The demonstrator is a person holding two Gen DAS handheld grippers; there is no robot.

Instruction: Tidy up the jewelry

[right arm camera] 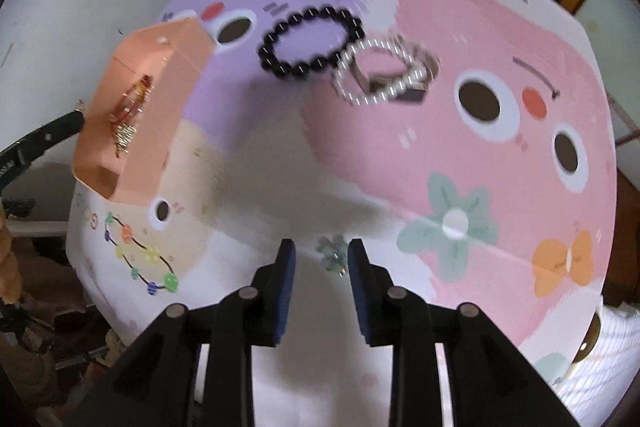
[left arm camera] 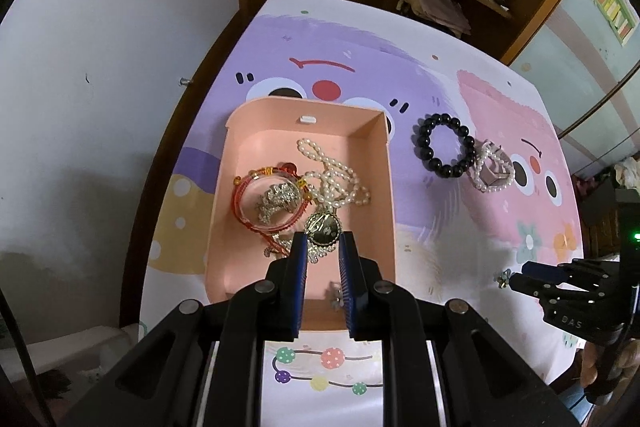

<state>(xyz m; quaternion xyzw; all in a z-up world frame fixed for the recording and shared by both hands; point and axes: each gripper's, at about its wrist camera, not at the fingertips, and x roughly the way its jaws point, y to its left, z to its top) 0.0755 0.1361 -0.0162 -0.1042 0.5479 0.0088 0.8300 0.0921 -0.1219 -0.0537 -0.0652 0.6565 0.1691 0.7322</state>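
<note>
Flanking a small flower charm (right arm camera: pixel 333 254), the right gripper (right arm camera: pixel 321 255) stands parted, black bead bracelet (right arm camera: pixel 310 43) beyond.

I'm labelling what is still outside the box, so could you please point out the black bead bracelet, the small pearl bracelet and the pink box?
black bead bracelet (left arm camera: pixel 426 143): left wrist view, beads on its left side.
small pearl bracelet (left arm camera: pixel 485 188): left wrist view, pearls along its lower edge.
pink box (left arm camera: pixel 390 195): left wrist view, its right wall.
</note>
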